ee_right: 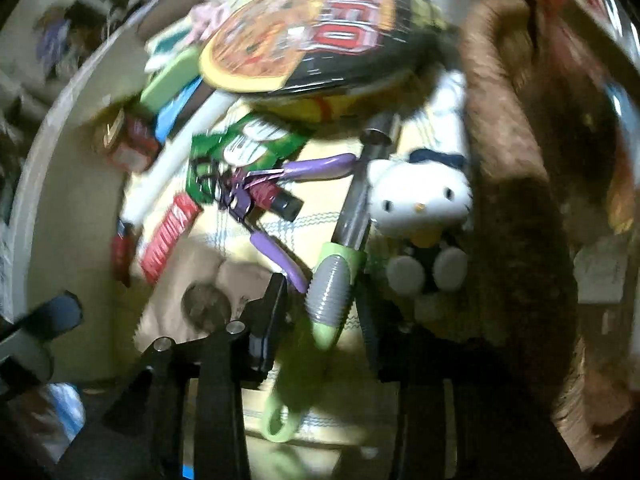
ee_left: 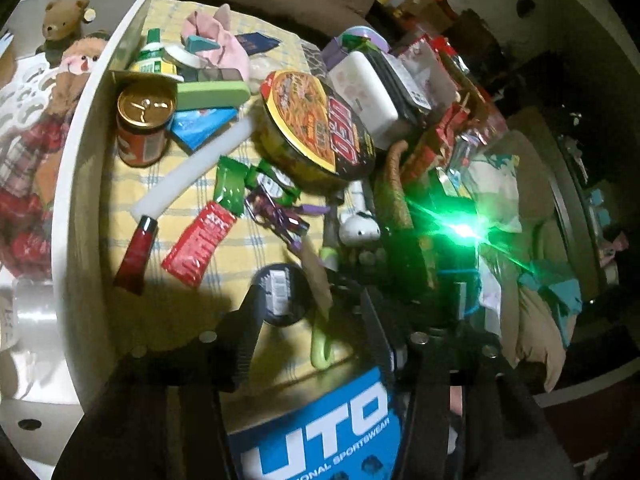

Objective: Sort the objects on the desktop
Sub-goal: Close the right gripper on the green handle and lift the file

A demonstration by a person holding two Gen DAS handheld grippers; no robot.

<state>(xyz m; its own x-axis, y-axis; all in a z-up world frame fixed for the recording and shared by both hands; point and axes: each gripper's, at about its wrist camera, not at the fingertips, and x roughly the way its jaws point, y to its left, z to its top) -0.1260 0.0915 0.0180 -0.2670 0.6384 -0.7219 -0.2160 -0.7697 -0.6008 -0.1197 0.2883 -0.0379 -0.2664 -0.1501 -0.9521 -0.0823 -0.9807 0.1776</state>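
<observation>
The noodle bowl (ee_left: 318, 124) served as landmark on the cluttered bench (ee_left: 248, 256). Below it, nearer the right camera, lay a green-and-grey handled utensil (ee_right: 334, 296), beside a white cat figure (ee_right: 418, 196) and purple-handled scissors (ee_right: 280, 208). The right tool (ee_right: 320, 312) stood with jaws apart around that utensil's grip, not clamped. The left tool (ee_left: 310, 320) was likewise spread, a black round tin (ee_left: 280, 294) just by its left finger. Left of the bowl stood a red can (ee_left: 142, 124) against a white wall (ee_left: 80, 184).
</observation>
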